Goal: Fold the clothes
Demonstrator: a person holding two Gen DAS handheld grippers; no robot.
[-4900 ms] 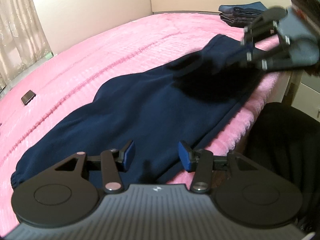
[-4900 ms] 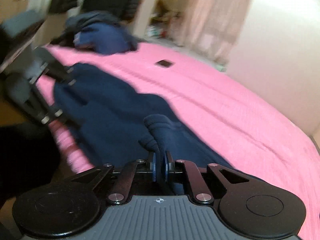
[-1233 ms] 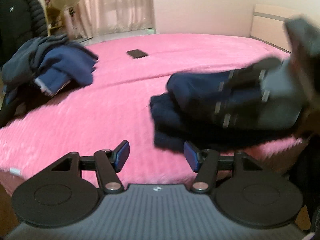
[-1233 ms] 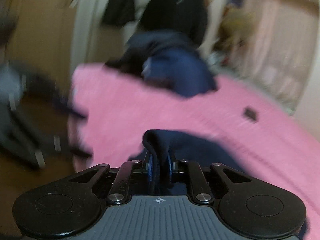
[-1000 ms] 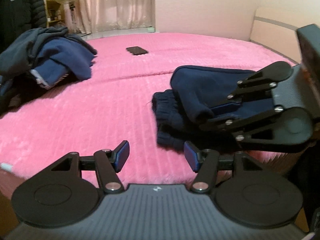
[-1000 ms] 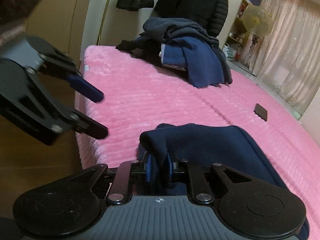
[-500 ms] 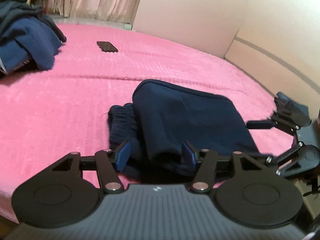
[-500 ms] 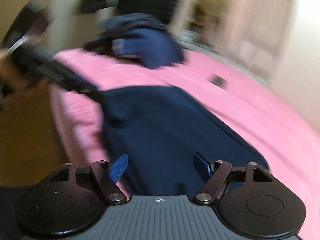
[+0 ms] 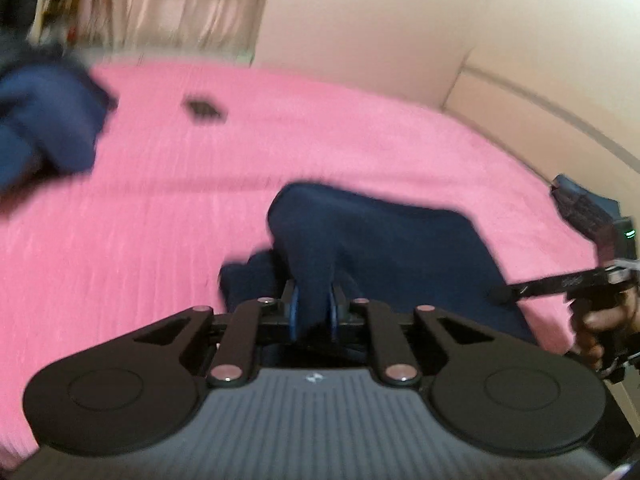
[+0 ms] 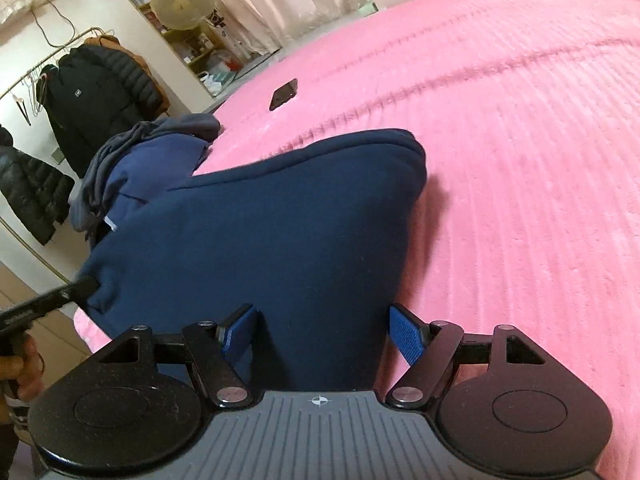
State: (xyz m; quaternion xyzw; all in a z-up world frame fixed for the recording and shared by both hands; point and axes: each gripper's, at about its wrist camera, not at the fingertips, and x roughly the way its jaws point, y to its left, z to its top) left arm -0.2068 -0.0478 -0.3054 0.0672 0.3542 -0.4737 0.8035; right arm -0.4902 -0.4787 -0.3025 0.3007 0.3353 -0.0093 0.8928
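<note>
Our left gripper (image 9: 313, 312) is low at 6 o'clock, jaws pinched tight on a fold of the dark blue garment (image 9: 384, 248). Our right gripper (image 10: 322, 334) has its jaws spread wide, straddling the cloth without clamping. Right hand (image 9: 600, 326) grips its handle at 3 o'clock.

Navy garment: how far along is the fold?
Done: navy garment lies doubled into a compact block on the pink bed. In hand: left gripper pinches its near edge; right gripper is open around it. Left: the unfolded clothes pile.
</note>
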